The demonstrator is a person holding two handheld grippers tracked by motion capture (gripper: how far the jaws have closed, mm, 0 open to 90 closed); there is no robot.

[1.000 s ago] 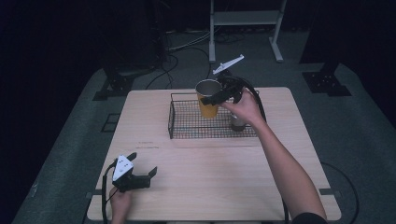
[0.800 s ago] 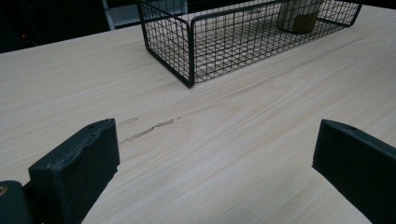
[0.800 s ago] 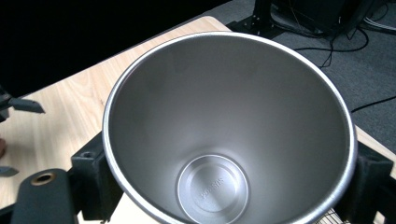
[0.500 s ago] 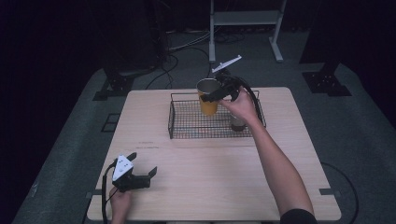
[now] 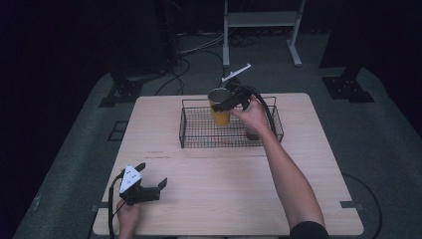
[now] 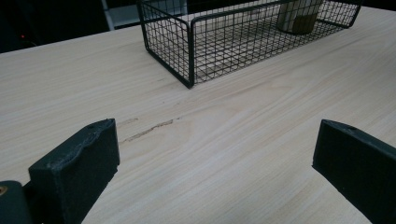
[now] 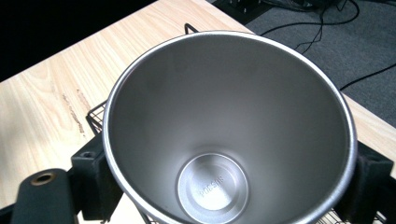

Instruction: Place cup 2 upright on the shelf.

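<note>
One cup [image 5: 219,107], steel inside and orange outside, clamped upright in right gripper [image 5: 232,98] over the wire basket [image 5: 191,134], whether going in or out unclear; second cup [image 6: 299,14] sits in basket; left gripper [image 5: 149,188] idle, jaws wide apart, near table [image 5: 224,194] front edge

A dim lab or studio: wooden table [image 5: 224,189] on grey carpet [image 5: 74,164], loose cables [image 5: 194,47], metal stand legs [image 5: 261,22].

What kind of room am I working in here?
Likely a lab or recording studio, not a home: a bare wooden table on grey carpet, loose cables on the floor, a metal stand, dark surroundings.
</note>
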